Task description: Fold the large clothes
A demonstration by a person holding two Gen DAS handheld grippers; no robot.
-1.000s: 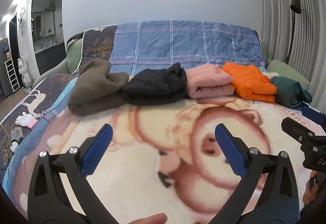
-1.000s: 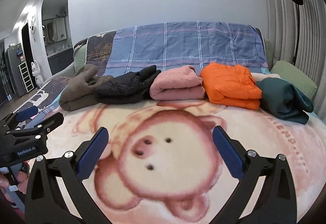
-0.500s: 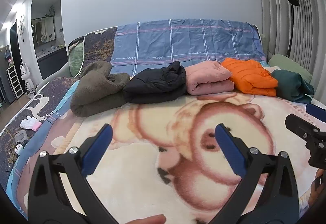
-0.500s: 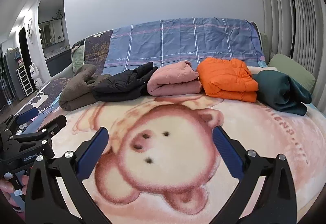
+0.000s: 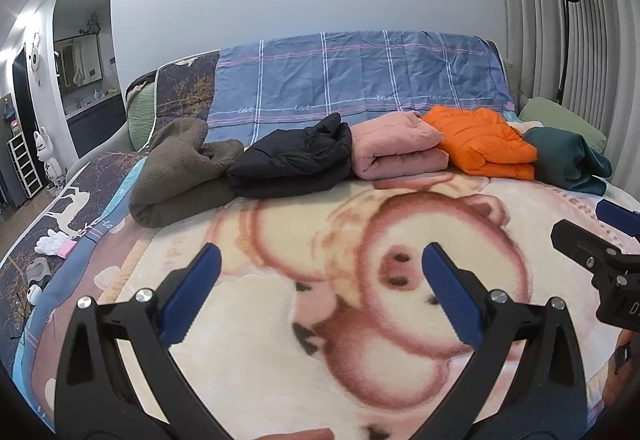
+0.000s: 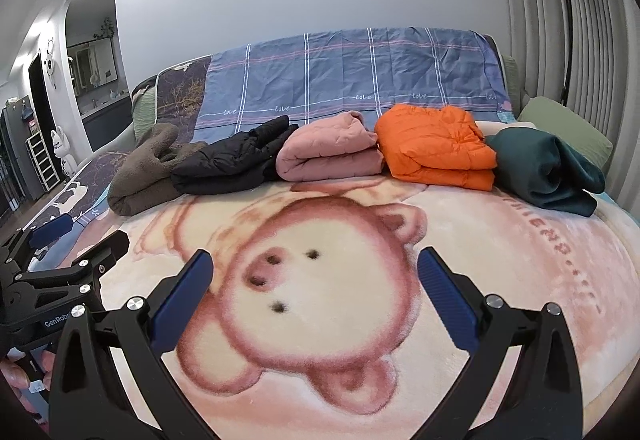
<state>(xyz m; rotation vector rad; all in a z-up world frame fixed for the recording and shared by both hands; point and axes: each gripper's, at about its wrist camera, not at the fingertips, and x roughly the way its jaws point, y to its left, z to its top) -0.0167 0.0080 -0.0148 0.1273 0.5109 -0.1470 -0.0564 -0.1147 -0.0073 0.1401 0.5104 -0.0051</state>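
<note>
Several folded garments lie in a row at the far side of the bed: an olive fleece (image 5: 176, 176), a black jacket (image 5: 288, 164), a pink one (image 5: 396, 148), an orange puffer (image 5: 484, 144) and a dark green one (image 5: 568, 160). The right wrist view shows the same row: olive fleece (image 6: 144, 168), black jacket (image 6: 228, 164), pink one (image 6: 332, 152), orange puffer (image 6: 436, 148), dark green one (image 6: 548, 172). My left gripper (image 5: 320, 292) is open and empty above the pig-print blanket (image 5: 360, 360). My right gripper (image 6: 316, 292) is open and empty above the blanket (image 6: 500, 232).
A blue plaid sheet (image 5: 360, 76) covers the headboard. A green pillow (image 6: 568, 128) lies at the far right. White gloves and small items (image 5: 56, 240) lie at the bed's left edge. A floor lamp (image 6: 564, 0) stands by the curtain. The other gripper shows at each view's edge.
Both grippers have drawn back and tilted up a little, so the garment row sits slightly farther away. Both stay open.
</note>
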